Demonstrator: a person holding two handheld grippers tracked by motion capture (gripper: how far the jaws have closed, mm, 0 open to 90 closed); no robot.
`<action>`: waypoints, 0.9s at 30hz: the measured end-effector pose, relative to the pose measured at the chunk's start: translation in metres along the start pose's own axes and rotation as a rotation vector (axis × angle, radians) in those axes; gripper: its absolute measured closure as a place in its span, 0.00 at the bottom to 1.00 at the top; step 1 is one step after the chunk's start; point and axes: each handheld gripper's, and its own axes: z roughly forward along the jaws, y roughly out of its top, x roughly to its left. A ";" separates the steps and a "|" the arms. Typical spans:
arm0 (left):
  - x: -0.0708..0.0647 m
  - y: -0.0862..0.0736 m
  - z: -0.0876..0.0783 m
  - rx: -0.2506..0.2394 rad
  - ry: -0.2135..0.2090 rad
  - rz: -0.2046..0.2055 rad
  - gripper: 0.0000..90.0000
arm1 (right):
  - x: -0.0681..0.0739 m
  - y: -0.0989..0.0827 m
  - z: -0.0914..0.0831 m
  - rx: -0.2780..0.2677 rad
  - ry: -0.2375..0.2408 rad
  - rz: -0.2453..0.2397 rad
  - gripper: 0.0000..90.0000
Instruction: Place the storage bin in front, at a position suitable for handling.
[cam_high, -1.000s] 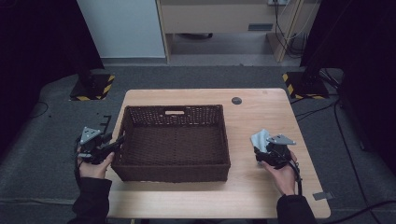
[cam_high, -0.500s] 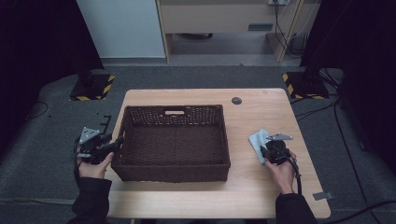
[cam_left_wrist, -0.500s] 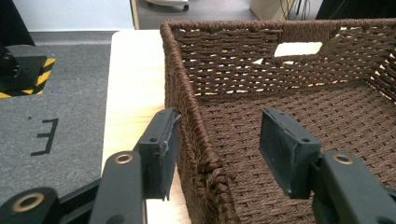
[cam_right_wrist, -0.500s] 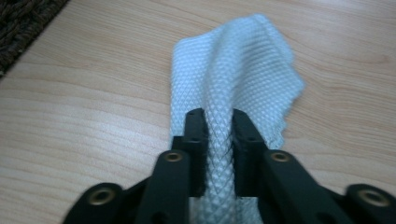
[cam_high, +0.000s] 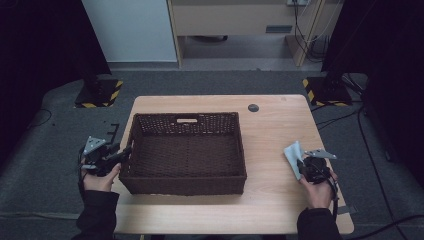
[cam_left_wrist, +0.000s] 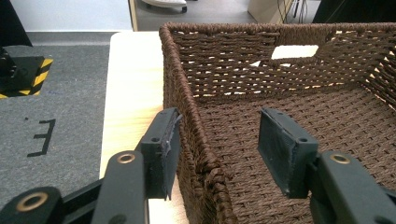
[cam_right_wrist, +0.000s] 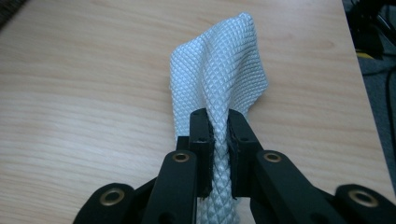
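Right hand-held gripper (cam_right_wrist: 219, 140) newly clamped — cloth (cam_right_wrist: 219, 70).

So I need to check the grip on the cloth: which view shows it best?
The right gripper view: the pale blue cloth stands bunched, pinched between the jaws of the right gripper. The high view shows it small, beside that hand.

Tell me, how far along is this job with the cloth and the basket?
Done: the right hand-held gripper has pinched the pale cloth, bunched up off the table. In hand: the left hand-held gripper straddles the wicker basket wall, jaws open. Left, probably: carrying the cloth into the basket, which looks empty.
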 end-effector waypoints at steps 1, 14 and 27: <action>0.000 0.000 0.000 0.001 0.000 0.000 0.52 | 0.000 0.000 0.000 0.000 0.000 0.000 0.92; 0.003 -0.004 0.003 0.026 0.009 0.008 0.58 | -0.002 0.002 -0.004 -0.061 0.003 0.022 0.61; -0.002 -0.009 0.013 0.083 0.017 0.010 0.76 | 0.045 0.037 -0.043 -0.256 0.233 -0.027 0.60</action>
